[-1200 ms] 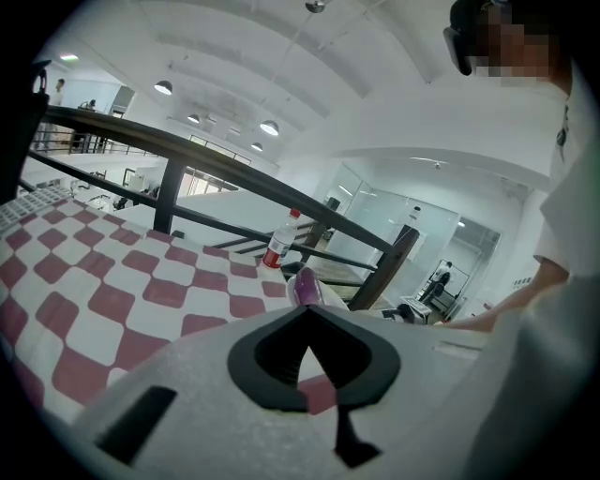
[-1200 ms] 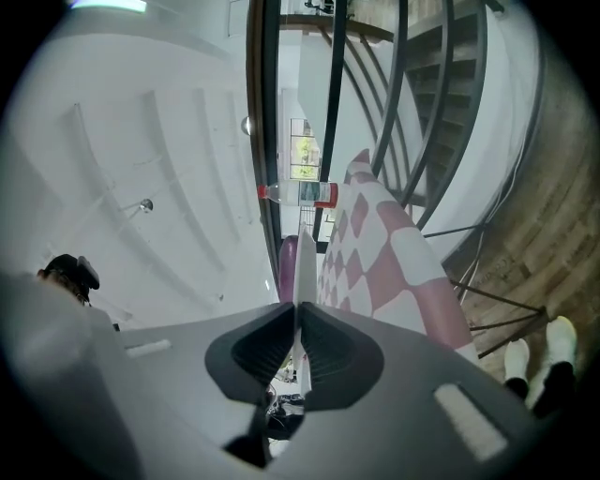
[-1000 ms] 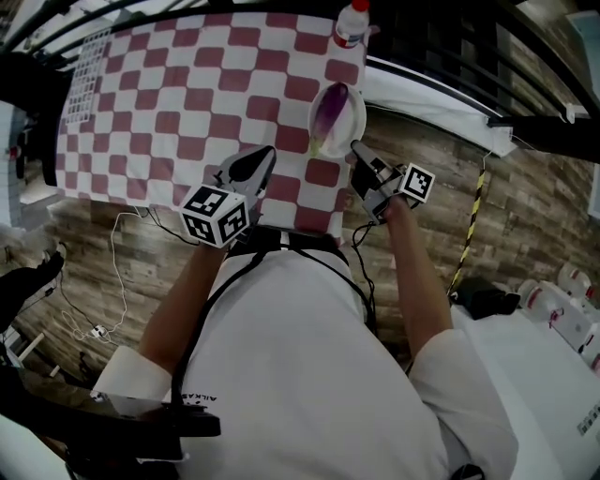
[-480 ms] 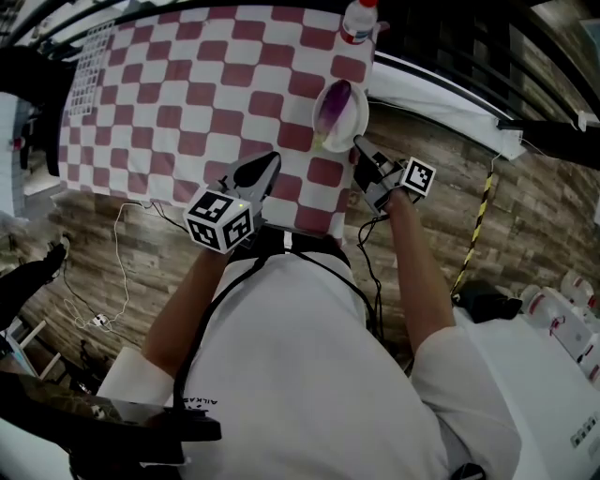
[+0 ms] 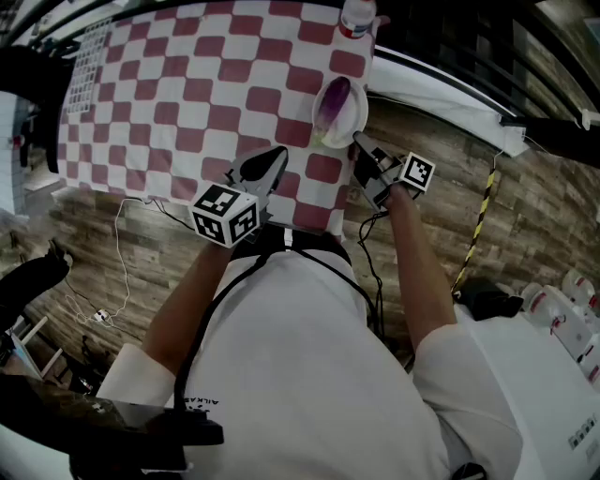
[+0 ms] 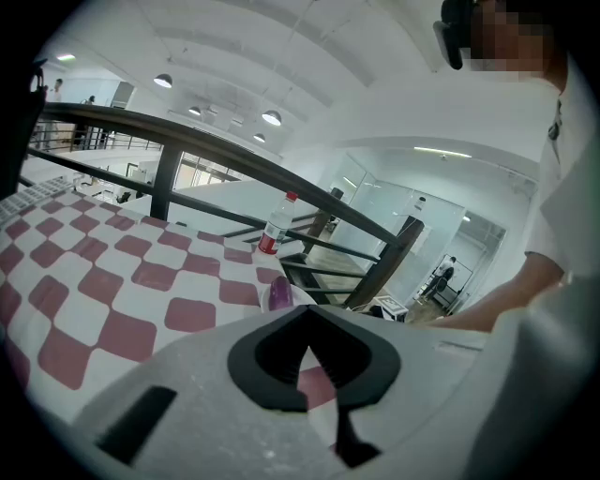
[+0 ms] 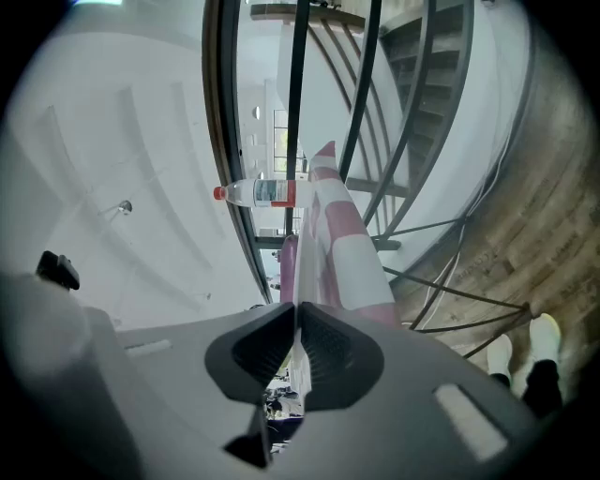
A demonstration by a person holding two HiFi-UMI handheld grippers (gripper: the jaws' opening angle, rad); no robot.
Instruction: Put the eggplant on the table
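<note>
The eggplant [image 5: 332, 105] is lying on a white plate [image 5: 353, 120] at the checkered bench's [image 5: 169, 103] right edge, not yet on the bench itself. The right claw [image 5: 358, 143] is pinching the plate's rim; the left claw [image 5: 277, 155] is hovering clenched, empty — the transfer seems barely begun.

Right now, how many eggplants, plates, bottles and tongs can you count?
eggplant: 1
plate: 1
bottle: 1
tongs: 2, the left tongs and the right tongs
total: 5
</note>
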